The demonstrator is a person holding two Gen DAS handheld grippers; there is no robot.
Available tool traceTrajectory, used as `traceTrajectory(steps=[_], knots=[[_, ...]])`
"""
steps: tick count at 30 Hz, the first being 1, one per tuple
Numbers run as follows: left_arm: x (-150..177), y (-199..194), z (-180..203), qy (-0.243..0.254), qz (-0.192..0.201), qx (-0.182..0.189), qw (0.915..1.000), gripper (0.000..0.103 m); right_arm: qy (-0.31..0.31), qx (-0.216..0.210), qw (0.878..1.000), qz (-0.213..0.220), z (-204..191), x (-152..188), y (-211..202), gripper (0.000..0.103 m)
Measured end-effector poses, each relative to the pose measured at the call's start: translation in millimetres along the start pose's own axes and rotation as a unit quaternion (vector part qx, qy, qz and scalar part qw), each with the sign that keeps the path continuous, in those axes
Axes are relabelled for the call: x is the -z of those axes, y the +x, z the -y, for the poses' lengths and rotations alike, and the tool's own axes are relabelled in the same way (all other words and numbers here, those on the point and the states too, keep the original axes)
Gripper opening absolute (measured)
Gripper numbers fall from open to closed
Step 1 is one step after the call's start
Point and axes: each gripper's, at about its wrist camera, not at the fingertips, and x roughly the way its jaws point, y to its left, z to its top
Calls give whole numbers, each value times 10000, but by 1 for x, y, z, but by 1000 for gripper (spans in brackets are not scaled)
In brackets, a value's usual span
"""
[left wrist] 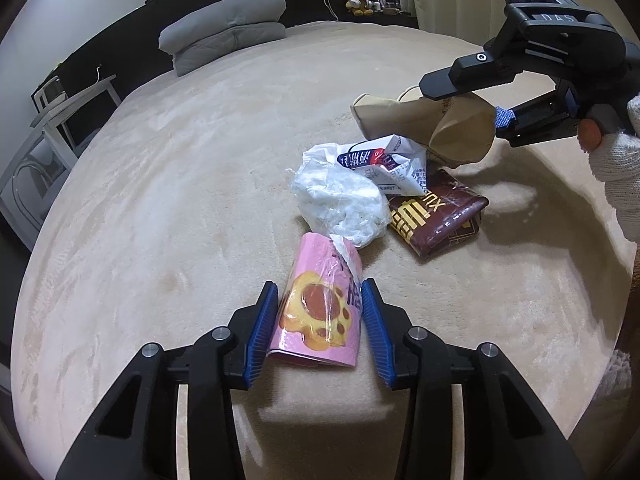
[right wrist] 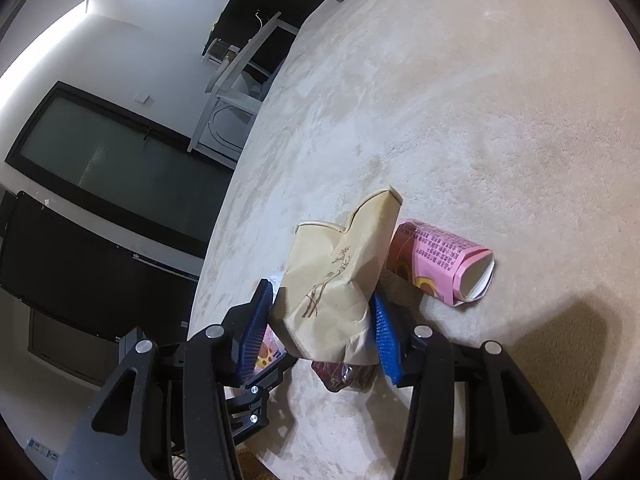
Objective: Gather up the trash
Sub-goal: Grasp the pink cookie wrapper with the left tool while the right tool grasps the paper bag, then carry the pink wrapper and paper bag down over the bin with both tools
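Fingers [left wrist: 372, 320] of left gripper [left wrist: 320, 320] flanking pink carton [left wrist: 316, 308].

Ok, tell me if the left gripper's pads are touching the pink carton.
Touching. In the left wrist view both blue pads of the left gripper press the sides of the pink carton, with no gap showing on either side.

Ahead of me spreads a bed under a plush beige blanket [left wrist: 192, 168], with folded grey pillows [left wrist: 228, 24] stacked by its black headboard [left wrist: 120, 36]. A yellow teddy bear [left wrist: 357, 1] sits on the headboard ledge; a white-framed side table [left wrist: 68, 120] stands beside the bed
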Motion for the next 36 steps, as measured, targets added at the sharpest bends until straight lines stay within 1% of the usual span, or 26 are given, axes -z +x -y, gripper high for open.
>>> traceTrajectory(steps=[9, 15, 22, 26, 30, 36], knots=[[0, -17, 1, -195, 162, 27, 9997, 41, -219, 28, 9997, 122, -7, 11, -21, 48], [3, -33, 7, -315, 292, 45, 9991, 41, -405, 85, 9989, 210, -13, 27, -37, 48], [3, -61, 24, -511, 548, 148, 9971, 41, -726, 196, 9964, 398, -25, 50, -64, 48], [6, -76, 37, -563, 692, 225, 9958, 41, -887, 353, 9942, 489, -29, 68, -78, 48], [12, -86, 46, -670, 755, 264, 9945, 41, -1101, 578, 9907, 554, -34, 87, -89, 48], [28, -108, 72, -791, 939, 422, 9915, 41, -1331, 787, 9856, 680, -39, 125, -111, 48]])
